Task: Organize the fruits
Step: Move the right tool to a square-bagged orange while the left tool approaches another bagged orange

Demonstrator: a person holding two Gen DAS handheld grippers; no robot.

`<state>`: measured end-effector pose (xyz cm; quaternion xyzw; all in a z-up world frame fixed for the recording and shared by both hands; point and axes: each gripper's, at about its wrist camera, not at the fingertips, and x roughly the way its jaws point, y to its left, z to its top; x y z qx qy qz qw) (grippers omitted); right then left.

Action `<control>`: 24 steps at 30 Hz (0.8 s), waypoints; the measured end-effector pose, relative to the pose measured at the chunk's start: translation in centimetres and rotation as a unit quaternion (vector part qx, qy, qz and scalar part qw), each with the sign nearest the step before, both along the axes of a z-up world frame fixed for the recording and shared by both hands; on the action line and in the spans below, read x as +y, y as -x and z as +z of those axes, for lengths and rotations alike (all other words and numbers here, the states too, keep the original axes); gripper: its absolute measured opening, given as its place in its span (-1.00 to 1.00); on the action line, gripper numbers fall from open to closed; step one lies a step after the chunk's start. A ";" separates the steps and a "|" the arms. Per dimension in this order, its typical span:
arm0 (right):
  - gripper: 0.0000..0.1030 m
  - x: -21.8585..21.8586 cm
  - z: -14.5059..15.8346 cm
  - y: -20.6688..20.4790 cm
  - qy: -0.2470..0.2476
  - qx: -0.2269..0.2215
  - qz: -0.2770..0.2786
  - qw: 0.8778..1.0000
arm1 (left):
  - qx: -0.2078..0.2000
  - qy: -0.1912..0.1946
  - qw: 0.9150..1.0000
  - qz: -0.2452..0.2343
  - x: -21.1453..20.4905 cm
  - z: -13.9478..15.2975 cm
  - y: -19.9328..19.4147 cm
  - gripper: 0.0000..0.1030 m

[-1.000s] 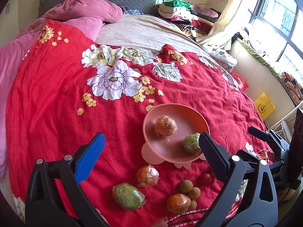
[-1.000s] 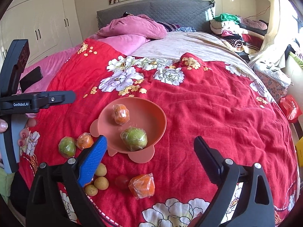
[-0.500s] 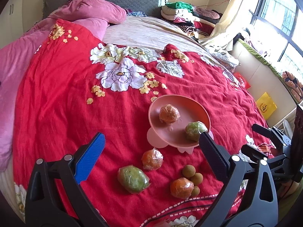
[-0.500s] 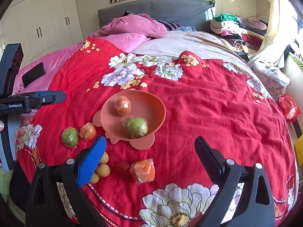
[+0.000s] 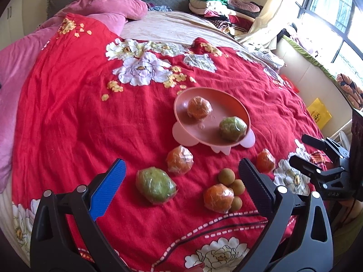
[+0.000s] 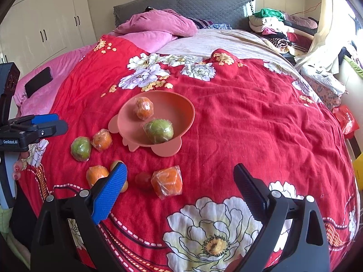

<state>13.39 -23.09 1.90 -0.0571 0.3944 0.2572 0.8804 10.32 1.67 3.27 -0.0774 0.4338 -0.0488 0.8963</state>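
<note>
A pink bowl (image 5: 246, 115) sits on a red floral bedspread, holding a plastic-wrapped orange (image 5: 199, 108) and a wrapped green fruit (image 5: 232, 128). Nearer, more wrapped oranges (image 5: 180, 162), another green fruit (image 5: 155, 185) and small brown fruits (image 5: 226, 176) lie scattered.

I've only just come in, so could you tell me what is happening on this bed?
A person holds a gripper in each hand above a red floral blanket, sorting fruit. The pink bowl holds one wrapped orange and one wrapped green fruit. Other fruit lies loose on the blanket. The left gripper and right gripper are open and empty.
</note>
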 end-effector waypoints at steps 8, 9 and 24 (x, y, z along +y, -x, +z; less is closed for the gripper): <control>0.83 -0.1 -1.2 0.8 -0.001 0.013 0.002 1.000 | 0.014 -0.009 1.000 -0.026 -1.3 -1.2 1.2 0.81; 0.83 -0.1 -1.3 0.8 0.000 0.015 0.002 1.000 | 0.016 -0.010 0.999 -0.031 -1.6 -1.4 1.5 0.81; 0.82 0.1 -3.0 1.3 0.008 0.031 0.008 0.999 | 0.059 -0.009 0.995 -0.076 -3.9 -4.9 3.1 0.72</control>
